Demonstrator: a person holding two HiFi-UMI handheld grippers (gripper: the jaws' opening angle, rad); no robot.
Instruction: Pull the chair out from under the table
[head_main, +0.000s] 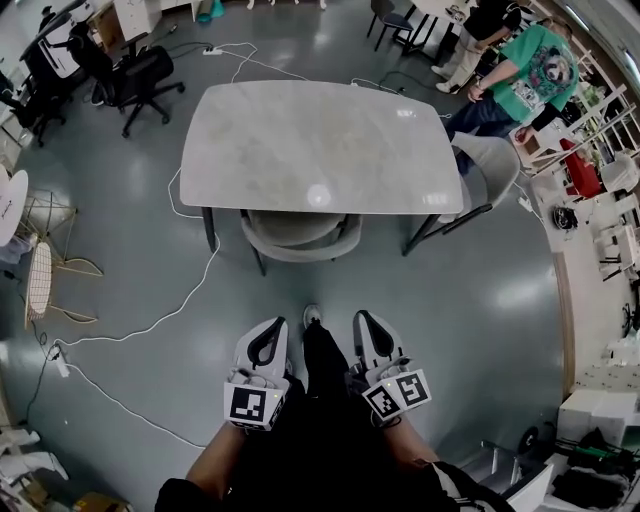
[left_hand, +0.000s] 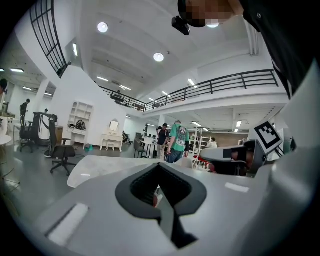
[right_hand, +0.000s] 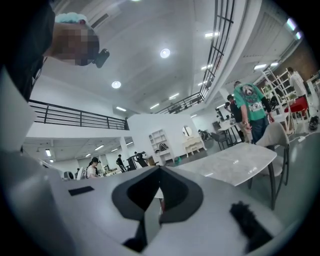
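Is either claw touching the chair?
No, the left claw and right claw are both well apart from the chair tucked under the table.

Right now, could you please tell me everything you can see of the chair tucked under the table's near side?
The chair is pale grey, with a curved wrap-around backrest and thin dark legs. It stands upright on the floor, pushed in so its seat lies largely beneath the marble-look table's near edge, the backrest just outside. Nothing else appears to touch it.
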